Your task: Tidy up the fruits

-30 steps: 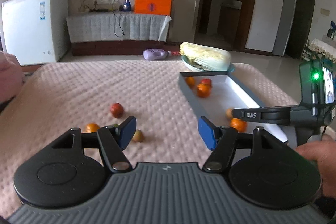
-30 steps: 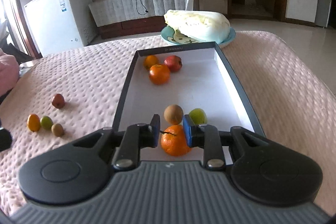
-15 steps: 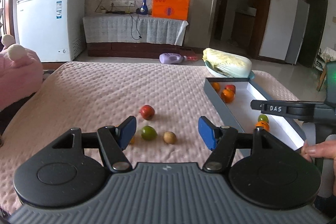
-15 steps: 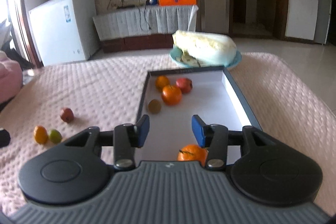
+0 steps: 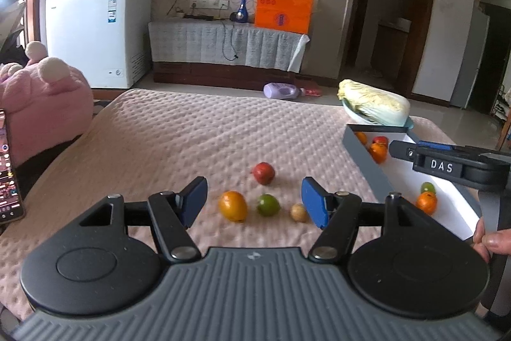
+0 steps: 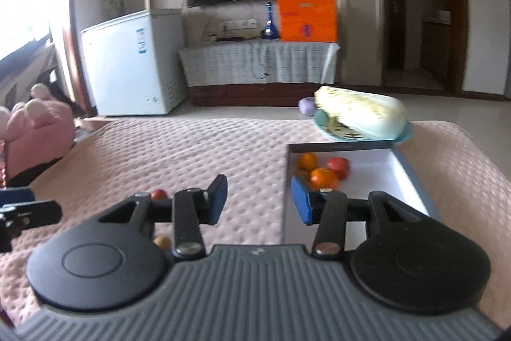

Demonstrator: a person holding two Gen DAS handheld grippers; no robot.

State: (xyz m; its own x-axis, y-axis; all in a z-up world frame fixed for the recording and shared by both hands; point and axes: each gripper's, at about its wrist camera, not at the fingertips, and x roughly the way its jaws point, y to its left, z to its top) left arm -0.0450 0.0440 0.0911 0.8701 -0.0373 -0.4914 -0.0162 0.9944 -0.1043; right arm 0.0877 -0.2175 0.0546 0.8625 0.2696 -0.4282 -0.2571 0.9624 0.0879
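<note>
Gaping empty, the left gripper point(image 5: 254, 202) frames an orange fruit point(image 5: 232, 205) and lime point(image 5: 268, 205); a brown fruit point(image 5: 298, 212) touches its right finger. The right gripper point(image 6: 259, 198), also spread, hovers beside the tray point(image 6: 412, 173).

The left gripper point(image 5: 254, 202) is held wide apart above the pink cloth point(image 5: 191, 143), nothing between its pads. Framed between them, an orange point(image 5: 232, 206), a lime point(image 5: 268, 205) and a brown fruit point(image 5: 298, 212) are laid in a row; a red fruit point(image 5: 263, 173) is set just behind the lime. Right of the lime, the tray point(image 5: 364, 158) is seen with five fruits inside, the right gripper point(image 5: 447, 163) held over it.
</note>
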